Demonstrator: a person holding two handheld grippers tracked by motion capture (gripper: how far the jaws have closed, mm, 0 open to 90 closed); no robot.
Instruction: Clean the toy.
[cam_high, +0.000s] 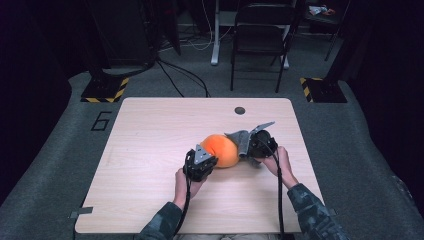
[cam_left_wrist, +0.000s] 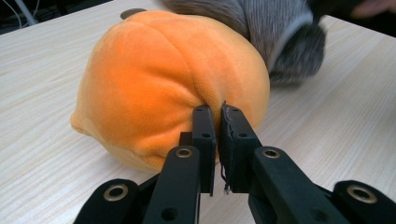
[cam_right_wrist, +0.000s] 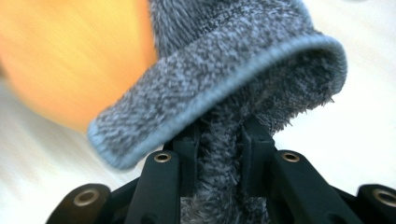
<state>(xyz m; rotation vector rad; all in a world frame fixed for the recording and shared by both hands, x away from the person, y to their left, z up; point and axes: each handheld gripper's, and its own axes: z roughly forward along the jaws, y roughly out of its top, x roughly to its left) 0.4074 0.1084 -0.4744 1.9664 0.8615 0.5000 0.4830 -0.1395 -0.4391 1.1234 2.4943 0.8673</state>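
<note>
Left gripper (cam_left_wrist: 217, 112) pinches a fold of the orange plush (cam_left_wrist: 159, 79), jaws nearly together. Right gripper (cam_right_wrist: 219, 133) clamps the grey sock (cam_right_wrist: 233, 70), apparently draped against the plush's far side.

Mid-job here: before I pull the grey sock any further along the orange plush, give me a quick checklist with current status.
1. Left gripper pinching orange plush: ok, jaws shut on its fabric.
2. Right gripper holding grey sock: ok, jaws clamp a fold.
3. Sock opening facing the plush: cannot tell.
4. Plush resting on the table: ok.
5. Right gripper view sharp: not ok, blurred.
</note>
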